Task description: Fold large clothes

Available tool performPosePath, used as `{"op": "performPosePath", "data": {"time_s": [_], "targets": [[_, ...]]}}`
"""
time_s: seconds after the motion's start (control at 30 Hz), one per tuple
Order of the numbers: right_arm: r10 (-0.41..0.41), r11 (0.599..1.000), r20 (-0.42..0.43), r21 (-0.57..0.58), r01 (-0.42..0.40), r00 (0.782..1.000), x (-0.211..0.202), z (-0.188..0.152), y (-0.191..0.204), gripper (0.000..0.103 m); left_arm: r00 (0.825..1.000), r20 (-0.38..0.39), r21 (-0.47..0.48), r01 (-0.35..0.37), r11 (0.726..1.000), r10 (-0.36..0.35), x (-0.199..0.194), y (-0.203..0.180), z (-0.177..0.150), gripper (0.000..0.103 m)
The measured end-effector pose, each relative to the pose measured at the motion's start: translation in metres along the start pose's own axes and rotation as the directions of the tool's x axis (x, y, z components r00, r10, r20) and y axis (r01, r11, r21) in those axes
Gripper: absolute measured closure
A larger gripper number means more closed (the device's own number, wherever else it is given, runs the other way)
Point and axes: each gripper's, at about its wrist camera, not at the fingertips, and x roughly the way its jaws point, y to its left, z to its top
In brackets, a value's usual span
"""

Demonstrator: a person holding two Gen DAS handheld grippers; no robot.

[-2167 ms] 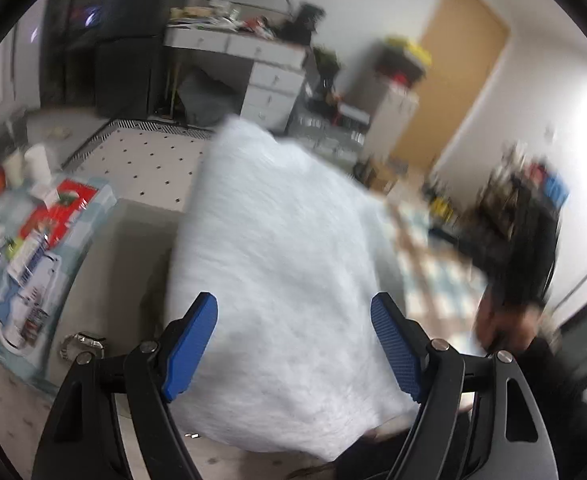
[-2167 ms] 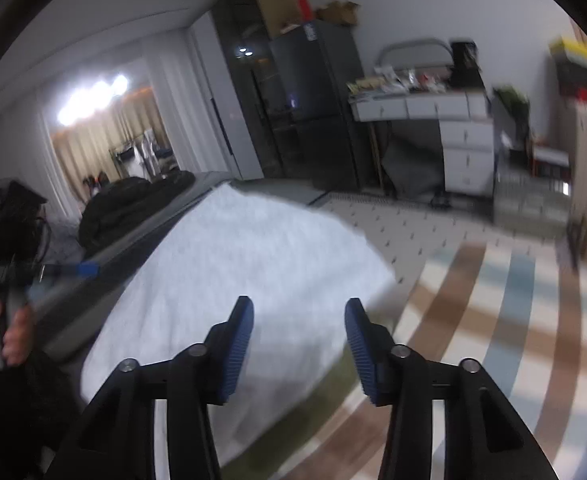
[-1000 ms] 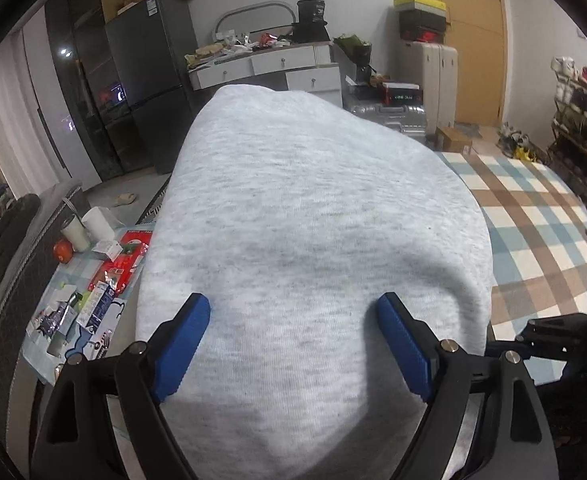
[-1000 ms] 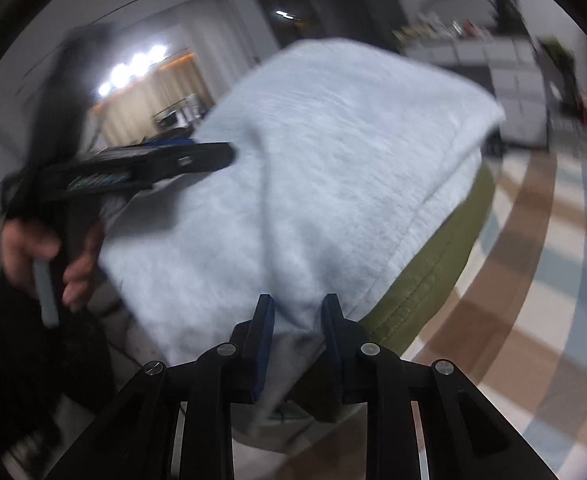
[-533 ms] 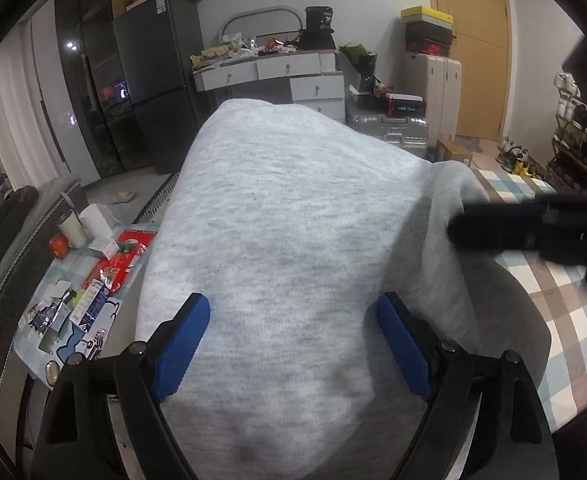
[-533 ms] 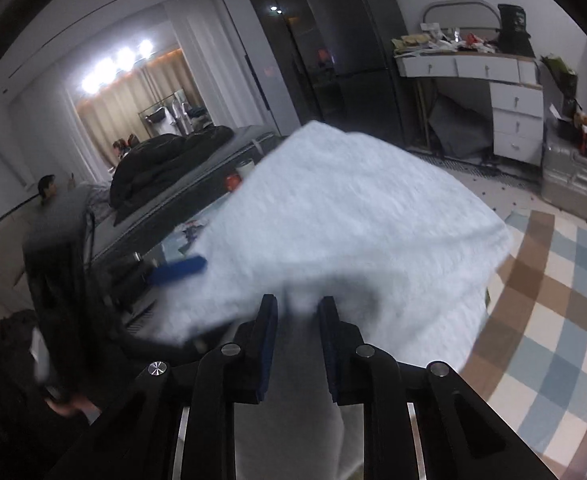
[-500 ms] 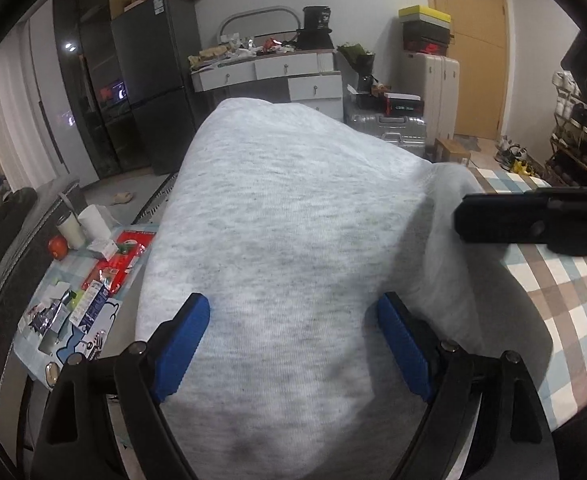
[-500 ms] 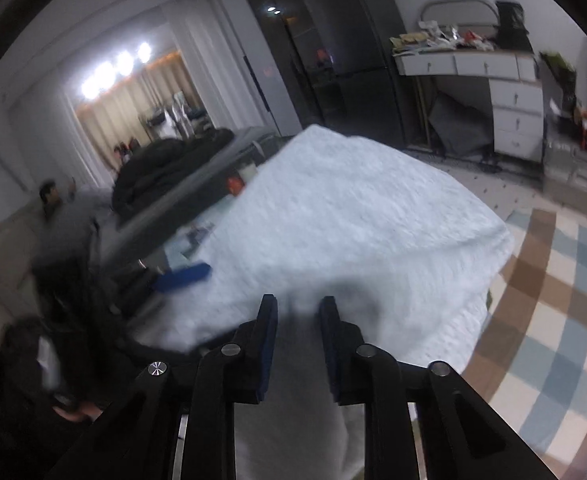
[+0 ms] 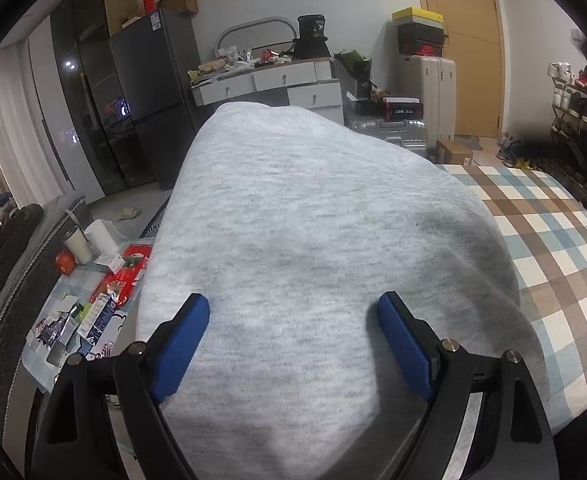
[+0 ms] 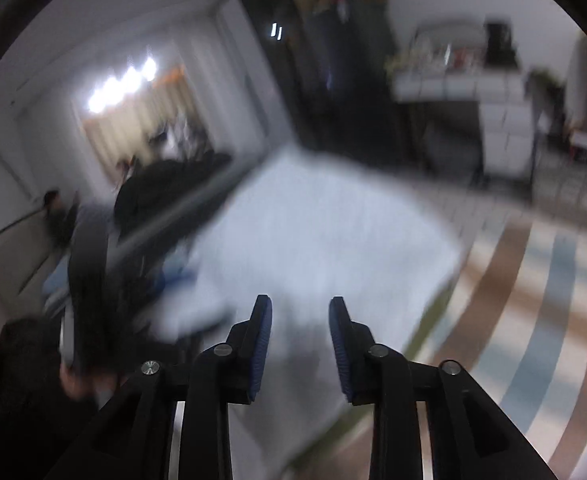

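Left wrist view: left hand-held gripper [image 9: 293, 340] jaws stand wide apart over a grey garment [image 9: 313, 240], nothing pinched between the blue pads. The garment lies spread flat, filling the middle of the frame; beside its left edge a tabletop [image 9: 53, 344] strewn with packets, a cup and an orange fruit. Checked rug [image 9: 553, 240] to the right, white drawers [image 9: 277, 84] and a dark fridge [image 9: 149, 92] beyond. Right wrist view, heavily blurred: right hand-held gripper [image 10: 300, 336] jaws have just been opening, now parted with a clear gap; the garment [image 10: 325, 240] lies beyond and under the pads, ungripped. At left, a hand [image 10: 89, 376] on the other gripper's dark body. Striped rug [image 10: 533, 320] at right.
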Motion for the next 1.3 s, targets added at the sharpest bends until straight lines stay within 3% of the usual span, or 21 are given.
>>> {"op": "performPosePath", "data": {"time_s": [0.1, 0.13, 0.2, 0.27, 0.37, 0.4, 0.5, 0.6, 0.67, 0.73, 0.83, 0.93, 1.07, 1.1, 1.13, 1.2, 1.27, 1.3], "targets": [[-0.073, 0.994, -0.017, -0.087, 0.071, 0.997, 0.044, 0.025, 0.006, 0.073, 1.0, 0.001, -0.002, -0.004, 1.0, 0.004, 0.0, -0.002, -0.001, 0.02], [-0.119, 0.989, -0.061, -0.097, 0.113, 0.991, 0.069, 0.025, 0.003, 0.073, 1.0, 0.003, -0.002, -0.005, 1.0, 0.005, 0.0, -0.002, -0.001, 0.02], [-0.163, 0.985, -0.281, -0.108, 0.138, 0.946, 0.137, 0.008, -0.011, 0.074, 1.0, 0.0, 0.016, -0.004, 1.0, 0.004, 0.002, -0.006, -0.002, 0.02], [-0.172, 0.979, -0.219, -0.15, 0.141, 0.96, 0.148, 0.001, -0.011, 0.074, 0.999, 0.026, 0.044, -0.045, 0.998, 0.044, 0.003, -0.012, -0.004, 0.019], [-0.159, 0.986, -0.303, -0.101, 0.134, 0.94, 0.148, 0.022, -0.014, 0.075, 0.999, 0.026, 0.029, -0.041, 0.999, 0.041, 0.002, -0.01, -0.002, 0.019], [-0.136, 0.99, -0.312, -0.089, 0.114, 0.94, 0.144, 0.033, -0.014, 0.081, 0.999, 0.027, 0.03, -0.036, 0.999, 0.035, 0.001, -0.009, -0.002, 0.019], [-0.067, 0.997, -0.197, -0.044, 0.059, 0.978, 0.124, 0.07, -0.011, 0.079, 0.999, 0.035, 0.03, -0.034, 0.999, 0.032, 0.0, -0.008, -0.006, 0.019], [-0.04, 0.999, -0.149, 0.012, 0.042, 0.988, 0.141, 0.097, -0.005, 0.08, 0.998, 0.038, 0.034, -0.041, 0.999, 0.039, 0.001, -0.009, -0.005, 0.018], [-0.095, 0.995, -0.178, -0.002, 0.096, 0.98, 0.169, 0.098, 0.001, 0.081, 0.998, 0.037, 0.038, -0.043, 0.998, 0.041, 0.001, -0.009, -0.005, 0.018], [-0.135, 0.991, -0.299, -0.036, 0.13, 0.945, 0.21, 0.089, 0.001, 0.081, 0.998, 0.032, 0.018, -0.049, 0.999, 0.048, 0.005, -0.008, -0.003, 0.018], [-0.158, 0.987, -0.282, -0.052, 0.15, 0.946, 0.225, 0.079, -0.002, 0.083, 0.999, 0.02, -0.007, -0.046, 0.999, 0.046, 0.011, -0.006, 0.002, 0.017], [-0.141, 0.99, -0.234, -0.043, 0.135, 0.962, 0.193, 0.079, -0.001, 0.081, 0.997, 0.002, 0.003, -0.082, 0.997, 0.082, 0.006, -0.014, 0.004, 0.015], [-0.115, 0.993, -0.127, 0.025, 0.119, 0.985, 0.109, 0.056, -0.016, 0.066, 0.993, 0.009, -0.051, -0.115, 0.992, 0.116, -0.006, -0.016, 0.001, 0.015], [-0.123, 0.992, -0.085, 0.027, 0.126, 0.989, 0.085, 0.045, -0.015, 0.058, 0.991, 0.005, -0.089, -0.131, 0.987, 0.132, -0.013, -0.017, 0.0, 0.015], [-0.131, 0.991, -0.051, 0.03, 0.133, 0.99, 0.065, 0.031, -0.016, 0.044, 0.991, 0.001, -0.107, -0.135, 0.985, 0.136, -0.017, -0.018, 0.0, 0.016], [-0.115, 0.993, 0.059, 0.024, 0.113, 0.992, 0.011, 0.002, -0.004, 0.028, 0.994, 0.015, -0.137, -0.105, 0.985, 0.108, -0.042, -0.029, -0.002, 0.016], [-0.105, 0.994, 0.159, -0.003, 0.107, 0.982, -0.033, -0.024, 0.016, 0.019, 0.994, 0.06, -0.134, -0.081, 0.988, 0.089, -0.068, -0.04, -0.006, 0.016], [-0.091, 0.995, 0.193, -0.021, 0.097, 0.977, -0.049, -0.034, 0.026, 0.007, 0.989, 0.102, -0.132, -0.093, 0.987, 0.107, -0.088, -0.049, -0.009, 0.016]]}}
